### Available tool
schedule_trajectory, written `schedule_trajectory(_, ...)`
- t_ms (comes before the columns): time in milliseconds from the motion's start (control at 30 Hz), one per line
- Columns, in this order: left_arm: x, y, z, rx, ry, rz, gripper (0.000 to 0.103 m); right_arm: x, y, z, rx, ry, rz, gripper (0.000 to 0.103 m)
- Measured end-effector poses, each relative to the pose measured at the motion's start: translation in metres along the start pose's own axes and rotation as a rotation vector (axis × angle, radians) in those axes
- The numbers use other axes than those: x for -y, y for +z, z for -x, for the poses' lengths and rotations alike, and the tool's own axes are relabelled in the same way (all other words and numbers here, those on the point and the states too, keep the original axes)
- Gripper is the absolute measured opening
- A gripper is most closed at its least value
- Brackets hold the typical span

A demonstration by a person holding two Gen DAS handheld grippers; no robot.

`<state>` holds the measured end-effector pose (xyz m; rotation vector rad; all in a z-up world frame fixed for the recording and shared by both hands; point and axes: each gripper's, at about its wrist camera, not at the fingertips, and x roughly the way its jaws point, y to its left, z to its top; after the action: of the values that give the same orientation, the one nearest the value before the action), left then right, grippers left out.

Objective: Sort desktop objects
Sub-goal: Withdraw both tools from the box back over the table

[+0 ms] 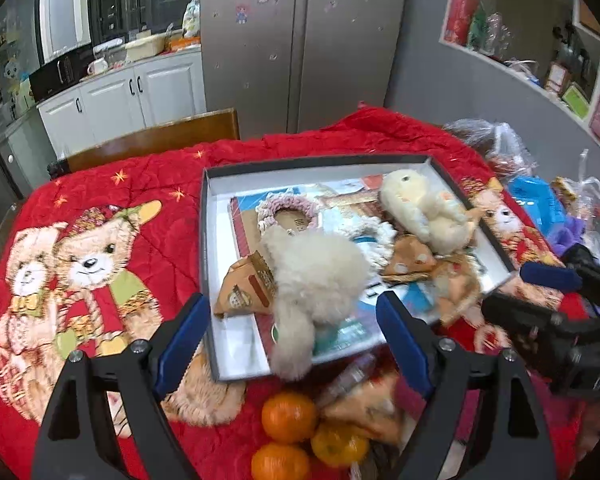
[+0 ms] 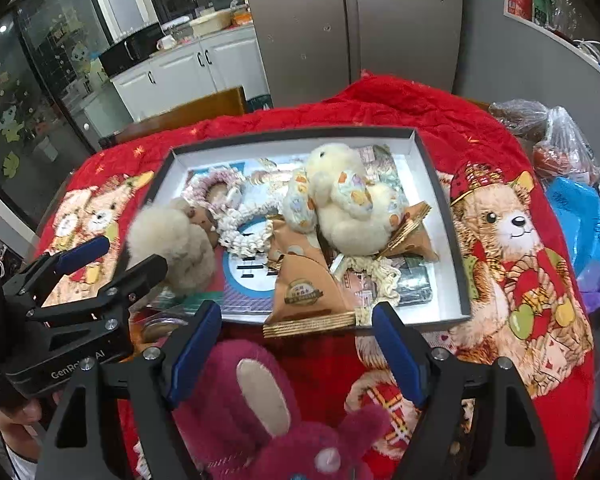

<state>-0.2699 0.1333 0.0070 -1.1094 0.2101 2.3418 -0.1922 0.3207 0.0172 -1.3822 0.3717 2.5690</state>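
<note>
Desktop objects, among them a fluffy cream toy [image 1: 316, 276] and a yellow chick [image 2: 348, 200], lay gathered in a shallow box [image 1: 214, 184] beyond both sets of jaws, which stood apart and empty, while tangerines [image 1: 288, 416] and a pink plush [image 2: 260, 412] waited unsorted beneath them on the red-covered worktop [image 1: 148, 184].

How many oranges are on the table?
3, clustered on the red cloth just in front of the tray: one nearest the tray, one to its right, one at the bottom. Snack bags beside them could hide more.

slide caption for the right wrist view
Open right gripper above a magenta plush rabbit, facing a shallow grey cardboard tray.
</note>
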Motion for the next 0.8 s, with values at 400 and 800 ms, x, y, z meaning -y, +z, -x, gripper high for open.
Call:
schedule_trajectory(400,0.012,-0.062,0.140,0.155,-0.010,-0.043,0.098,-0.012,-0.057,0.122,0.202,-0.040,0.084,0.080)
schedule_trajectory(800,0.015,-0.187,0.147,0.045,-0.076,0.072,0.098,-0.011,-0.150,0.139,0.239,-0.070,0.083,0.083)
